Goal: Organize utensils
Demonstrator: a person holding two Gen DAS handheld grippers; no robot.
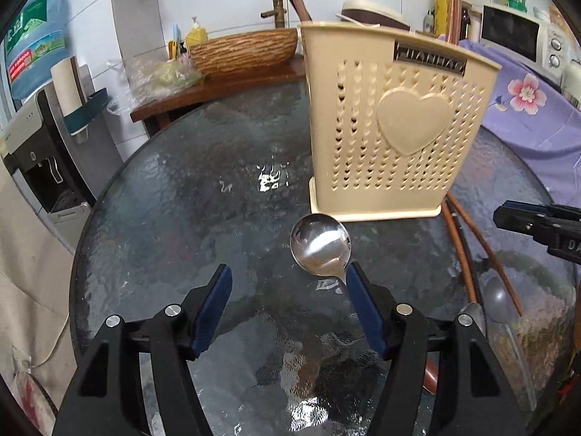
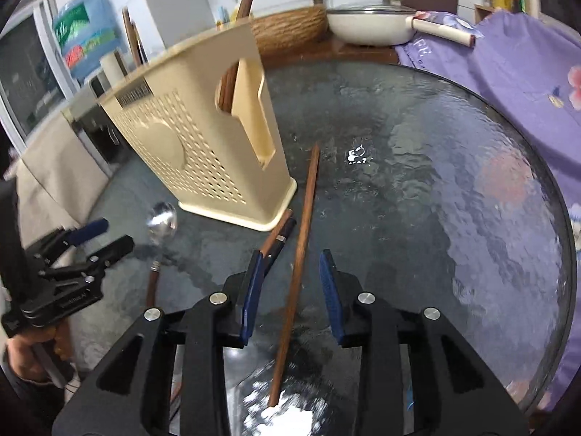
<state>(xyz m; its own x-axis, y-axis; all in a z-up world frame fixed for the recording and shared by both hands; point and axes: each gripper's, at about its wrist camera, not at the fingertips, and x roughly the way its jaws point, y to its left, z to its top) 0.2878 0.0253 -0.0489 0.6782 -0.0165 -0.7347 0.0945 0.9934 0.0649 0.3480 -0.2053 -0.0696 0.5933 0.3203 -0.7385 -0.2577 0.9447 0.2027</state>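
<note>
- Your left gripper (image 1: 288, 283) has its fingers wide apart and they hold nothing. The pads stand free above the glass surface (image 1: 203, 218).
- The spoon (image 1: 321, 250) lies on the surface at the right side of this gap. Its bowl is in front of the right finger (image 1: 363, 307), and the neck passes just beside or under that fingertip; I cannot tell if they touch. The handle runs back toward you, under the gripper, so the long axis follows almost the line the fingers point along. In my judgement you must shift the left gripper a little to the right before you close.
- The cream utensil holder (image 1: 392, 123) stands upright just behind the spoon bowl, with some chopsticks already inside.
- Your right gripper (image 2: 290, 283) has its fingers partly apart, narrower than the left, and nothing is pressed between them.
- One loose chopstick (image 2: 296, 272) lies on the surface through this gap, closer to the left finger, with its long axis nearly along the fingers and its far tip close to the holder's corner. A second stick (image 2: 277, 236) lies just outside the left finger.
- The right hand is nearer to the chopstick, the left hand nearer to the spoon.
</note>
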